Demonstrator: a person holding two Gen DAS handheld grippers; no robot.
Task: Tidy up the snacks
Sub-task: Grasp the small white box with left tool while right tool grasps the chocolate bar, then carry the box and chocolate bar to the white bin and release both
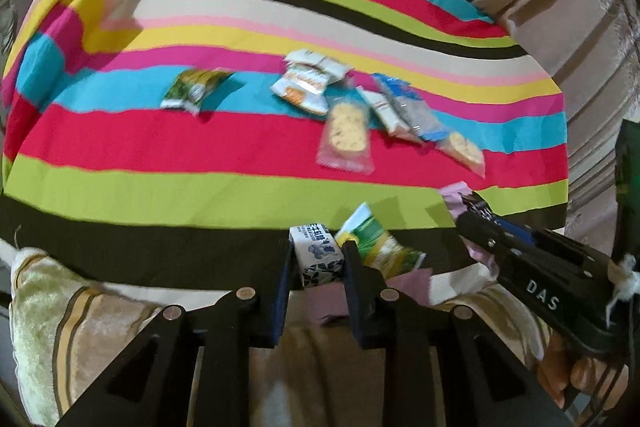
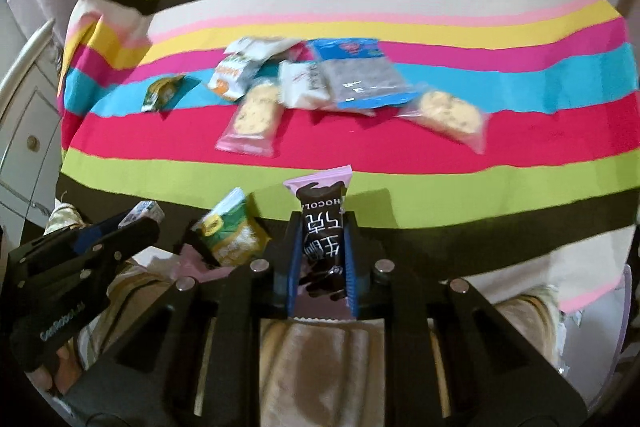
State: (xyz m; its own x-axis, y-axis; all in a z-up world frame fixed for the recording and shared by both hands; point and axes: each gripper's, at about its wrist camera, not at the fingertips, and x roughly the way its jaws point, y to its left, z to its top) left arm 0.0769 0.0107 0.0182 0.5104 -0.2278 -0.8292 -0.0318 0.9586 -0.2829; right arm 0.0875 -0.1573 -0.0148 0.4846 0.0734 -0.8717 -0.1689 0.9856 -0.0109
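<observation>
My left tongs [image 1: 316, 259] are clamped on a small white block snack [image 1: 317, 255], squeezed across its width, its long axis running straight away from me along the fingers. My right tongs [image 2: 323, 247] are clamped on a pink-and-brown chocolate bar [image 2: 320, 227], which also runs lengthwise between the pads, its far end sticking out past the tips toward the pile.

Between the two tongs, just at the near edge of the striped cloth [image 1: 160, 187], lies a green-and-yellow packet [image 1: 376, 243]. It sits just right of my left tongs and just left of my right tongs, close to both, with its long axis slanting away.

Farther out, well apart from both tongs, the main pile [image 2: 320, 87] lies on the red and blue stripes: two clear cookie packs, white pouches and a blue-edged pack, overlapping. A lone green pouch [image 1: 196, 91] lies to the left of it, apart.

I judge that the next move turns on this: the pile is straight ahead and up-cloth from both tongs, slightly nearer my right side, while the lone green pouch is nearer my left. Both loads must travel forward, not sideways.
</observation>
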